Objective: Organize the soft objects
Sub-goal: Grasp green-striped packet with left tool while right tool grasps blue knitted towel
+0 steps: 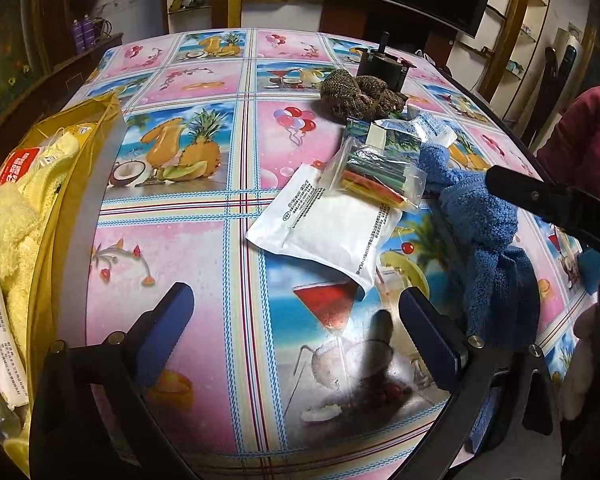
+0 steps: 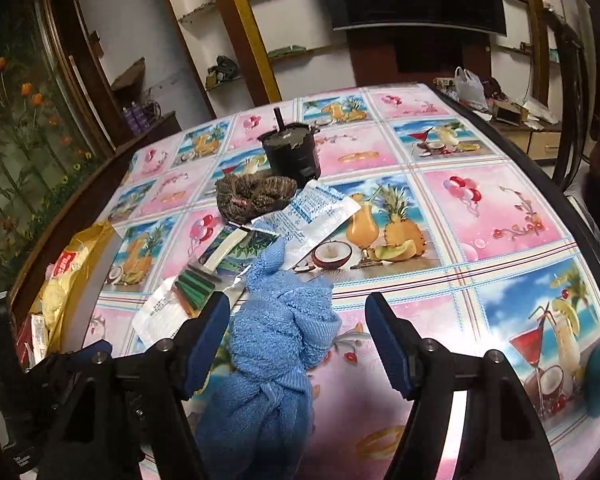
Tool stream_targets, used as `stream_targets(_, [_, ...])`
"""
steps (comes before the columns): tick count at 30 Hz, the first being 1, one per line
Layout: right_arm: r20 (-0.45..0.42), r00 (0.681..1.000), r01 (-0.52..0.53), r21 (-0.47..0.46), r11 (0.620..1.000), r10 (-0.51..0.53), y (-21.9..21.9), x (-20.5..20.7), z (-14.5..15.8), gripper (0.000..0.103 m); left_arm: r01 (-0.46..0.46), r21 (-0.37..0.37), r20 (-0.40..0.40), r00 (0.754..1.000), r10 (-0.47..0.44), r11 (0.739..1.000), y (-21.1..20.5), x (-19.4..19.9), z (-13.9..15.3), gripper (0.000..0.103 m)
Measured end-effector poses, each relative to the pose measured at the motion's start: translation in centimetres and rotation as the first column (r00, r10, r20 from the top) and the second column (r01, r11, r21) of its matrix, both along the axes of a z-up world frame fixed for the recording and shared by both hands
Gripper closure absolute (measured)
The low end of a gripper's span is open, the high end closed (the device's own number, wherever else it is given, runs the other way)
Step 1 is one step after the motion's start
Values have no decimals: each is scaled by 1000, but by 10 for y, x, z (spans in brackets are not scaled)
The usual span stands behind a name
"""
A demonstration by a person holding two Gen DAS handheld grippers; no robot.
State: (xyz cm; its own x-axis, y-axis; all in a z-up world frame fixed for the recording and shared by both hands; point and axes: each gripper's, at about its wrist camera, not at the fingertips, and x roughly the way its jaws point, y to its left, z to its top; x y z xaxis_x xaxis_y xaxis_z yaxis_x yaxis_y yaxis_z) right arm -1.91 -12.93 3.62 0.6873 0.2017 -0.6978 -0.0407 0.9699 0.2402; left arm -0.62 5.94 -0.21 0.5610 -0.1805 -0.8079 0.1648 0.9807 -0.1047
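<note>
Spread wide over bare counter (image 1: pixel 204 264), the left hand-held gripper (image 1: pixel 296 320) pinches nothing; a knotted blue towel (image 1: pixel 480 208) lies just right of it. From the right wrist, that towel (image 2: pixel 280 320) sits between the right hand-held gripper's (image 2: pixel 300 340) spread, downward-tilted jaws, brushing the left pad.

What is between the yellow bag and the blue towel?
In the left wrist view, between the yellow bag and the blue towel lie bare tablecloth, then a white packet and a clear bag of coloured sticks.
</note>
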Motion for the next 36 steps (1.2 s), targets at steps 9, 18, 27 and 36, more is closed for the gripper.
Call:
stream_targets(9, [-71,993,-94,16,995,95,9,9,-23,58,-20,-64,-8,1000,19,998,10,-3,4,0])
stream_targets(18, [-84,996,-20,155,988,33,-24,7,-23,57,41,-34,33,999,-39,999,-14,11,48,1])
stream_targets(27, [-41,993,115,235,965,-109,-62,0,-14,57,175,181,-12,984,-175,968,-79,82,26,0])
stream_targets(36, [-55,994,109,261,959,-98,-66,5,-17,57,260,265,-13,964,-266,929,-103,101,4,38])
